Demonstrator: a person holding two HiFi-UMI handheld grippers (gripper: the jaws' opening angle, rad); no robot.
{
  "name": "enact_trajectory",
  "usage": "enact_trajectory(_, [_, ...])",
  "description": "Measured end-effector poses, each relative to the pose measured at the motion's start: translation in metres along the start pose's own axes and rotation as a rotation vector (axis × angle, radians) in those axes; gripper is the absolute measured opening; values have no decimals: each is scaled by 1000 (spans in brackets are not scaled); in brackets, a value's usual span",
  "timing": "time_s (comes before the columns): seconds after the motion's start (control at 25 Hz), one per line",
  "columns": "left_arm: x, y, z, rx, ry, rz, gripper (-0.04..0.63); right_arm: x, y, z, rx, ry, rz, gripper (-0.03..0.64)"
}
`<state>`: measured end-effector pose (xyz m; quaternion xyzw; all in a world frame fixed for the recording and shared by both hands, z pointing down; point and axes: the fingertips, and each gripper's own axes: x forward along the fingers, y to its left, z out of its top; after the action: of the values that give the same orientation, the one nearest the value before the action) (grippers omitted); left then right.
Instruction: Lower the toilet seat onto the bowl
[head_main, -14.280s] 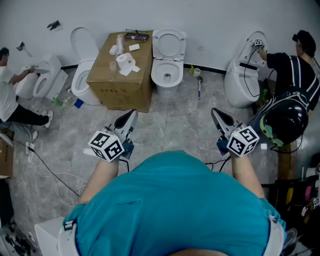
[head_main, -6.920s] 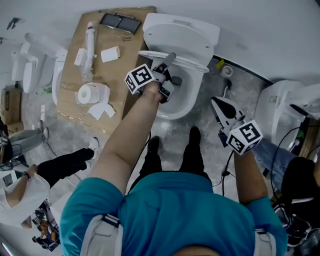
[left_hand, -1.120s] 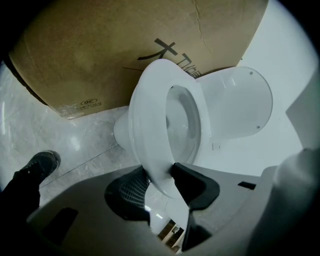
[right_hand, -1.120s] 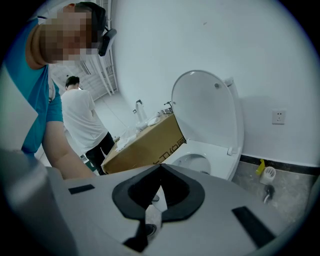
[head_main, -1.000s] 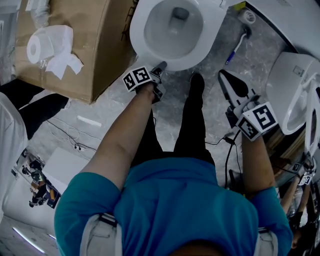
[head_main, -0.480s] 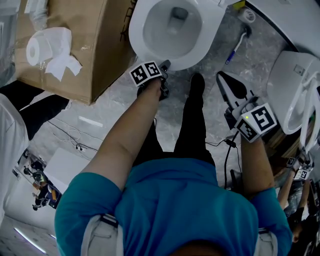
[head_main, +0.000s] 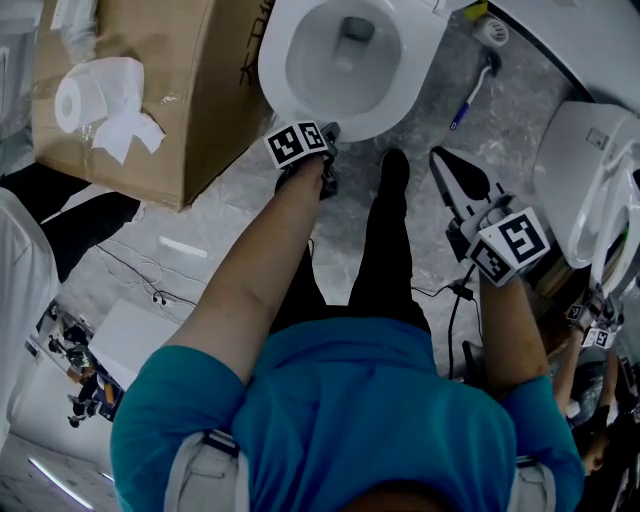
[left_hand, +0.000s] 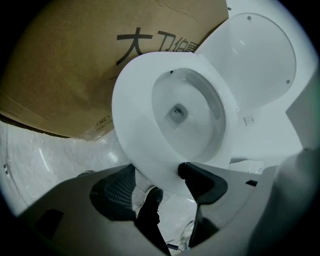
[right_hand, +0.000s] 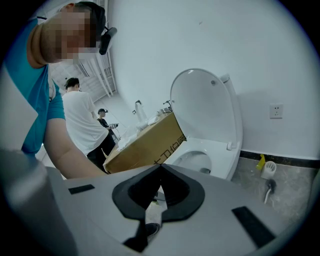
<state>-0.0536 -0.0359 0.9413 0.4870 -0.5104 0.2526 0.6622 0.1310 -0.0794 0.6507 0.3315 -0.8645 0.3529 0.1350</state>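
A brown cardboard box (head_main: 150, 100) stands on the grey stone floor (head_main: 230, 210) at the far left. Just to its right is the white toilet (head_main: 395, 105). The toilet seat (head_main: 275, 70) lies flat on the bowl, and the lid (left_hand: 255, 65) stands upright behind it at the far side. Part of a second white toilet (head_main: 575, 170) shows at the right edge.

The left gripper (head_main: 328, 132) points steeply down at the near edge of the seat. Its jaws have just been opening and now stand apart. The seat's near edge sits in the gap between them, and they do not clamp it.

The right gripper (head_main: 445, 160) hangs well apart from the toilet, over the floor to the right of the person's black shoe (head_main: 392, 165). Its jaws are together with nothing between them.

A toilet roll (head_main: 85, 95) with loose paper lies on top of the box. A blue-handled brush (head_main: 465, 100) lies on the floor between the two toilets.
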Motion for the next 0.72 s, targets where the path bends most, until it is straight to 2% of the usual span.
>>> enact_trajectory(0.24, [-3,-2,2,-6,4,-24,295,-2,7,3,-7,-5,-3,-2])
enact_trajectory(0.56, [-59,-13,13,-4,-41,-164,293,-8,32,29,-29,-40,-15,-2])
enact_trajectory(0.72, [-101,-38,26,46,-79,-263,265,-18,46,53,-48,-69,-41,-2])
